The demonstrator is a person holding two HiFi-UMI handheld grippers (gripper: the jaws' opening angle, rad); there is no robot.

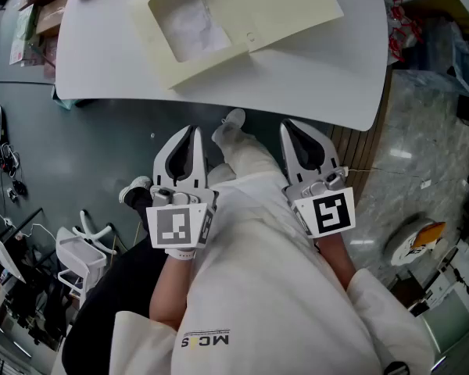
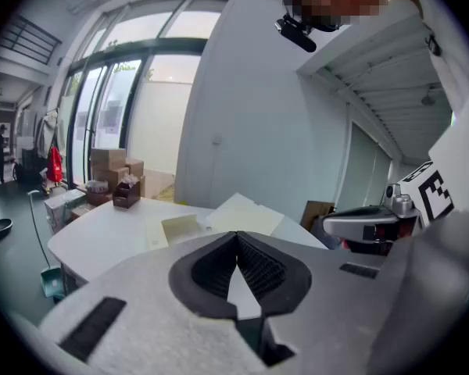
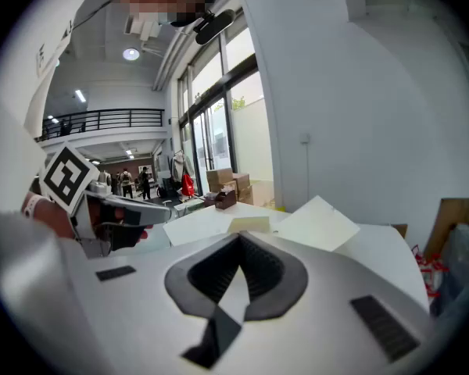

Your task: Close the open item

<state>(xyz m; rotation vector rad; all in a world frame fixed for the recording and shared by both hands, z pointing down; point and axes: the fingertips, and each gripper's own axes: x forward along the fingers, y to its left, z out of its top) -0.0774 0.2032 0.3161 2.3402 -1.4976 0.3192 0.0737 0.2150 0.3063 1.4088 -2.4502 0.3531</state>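
An open cream box (image 1: 194, 28) lies on the white table (image 1: 328, 84), its lid (image 1: 285, 6) flipped back flat to the right of the tray. Both grippers hang in front of the person's body, short of the table's near edge and well apart from the box. My left gripper (image 1: 191, 131) is shut with nothing in it, jaws meeting at the tip (image 2: 237, 234). My right gripper (image 1: 288, 125) is likewise shut and empty (image 3: 238, 237). Both gripper views show the box ahead: tray (image 2: 180, 229) (image 3: 248, 224) and lid (image 2: 242, 213) (image 3: 316, 223).
Cardboard boxes (image 2: 113, 166) stand at the table's far left end. A white chair base (image 1: 82, 244) stands on the floor at lower left. The person's shoe (image 1: 233, 119) is under the table edge. A red bag (image 1: 399, 30) lies right of the table.
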